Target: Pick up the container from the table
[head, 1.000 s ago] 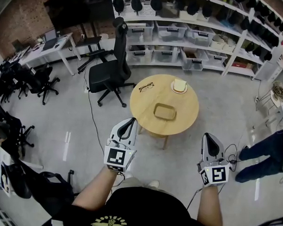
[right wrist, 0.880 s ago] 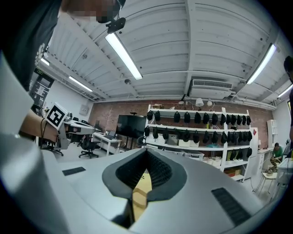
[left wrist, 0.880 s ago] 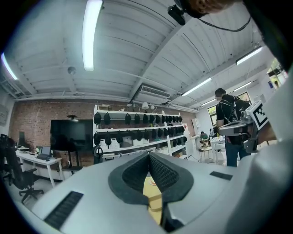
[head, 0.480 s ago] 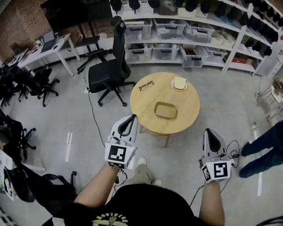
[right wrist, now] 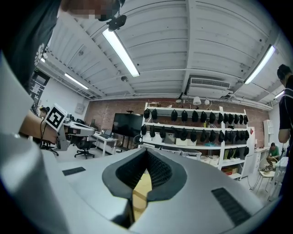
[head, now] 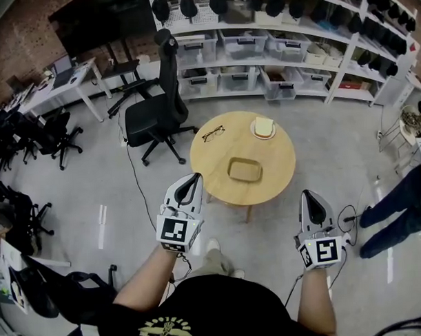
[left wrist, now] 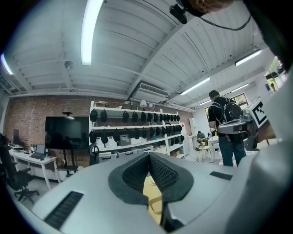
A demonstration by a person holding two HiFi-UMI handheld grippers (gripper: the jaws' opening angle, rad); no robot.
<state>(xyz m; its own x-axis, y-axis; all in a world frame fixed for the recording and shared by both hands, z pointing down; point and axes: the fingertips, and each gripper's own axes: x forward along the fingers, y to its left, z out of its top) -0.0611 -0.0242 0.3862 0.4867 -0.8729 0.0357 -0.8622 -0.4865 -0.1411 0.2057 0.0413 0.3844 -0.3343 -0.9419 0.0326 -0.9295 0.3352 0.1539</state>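
Observation:
The container (head: 245, 171), a shallow tan rectangular tray, lies near the middle of a round wooden table (head: 214, 177) in the head view. My left gripper (head: 194, 179) is shut and empty, its tip level with the table's near left edge. My right gripper (head: 311, 195) is shut and empty too, short of the table's near right side. Neither touches the container. In the left gripper view the gripper (left wrist: 149, 155) has its pads together, with a sliver of the table (left wrist: 153, 201) showing below them. The right gripper view shows that gripper (right wrist: 146, 151) the same way, above the table (right wrist: 141, 194).
A pair of glasses (head: 213, 133) and a plate (head: 263, 127) bearing a pale block lie at the table's far side. A black office chair (head: 157, 110) stands to the far left of the table, shelves with bins (head: 275, 51) behind. A person's legs (head: 398, 205) and cables (head: 347, 218) are at right.
I have stepped towards the table, and both grippers have come forward with me. Both stay shut. The things on the table lie as before.

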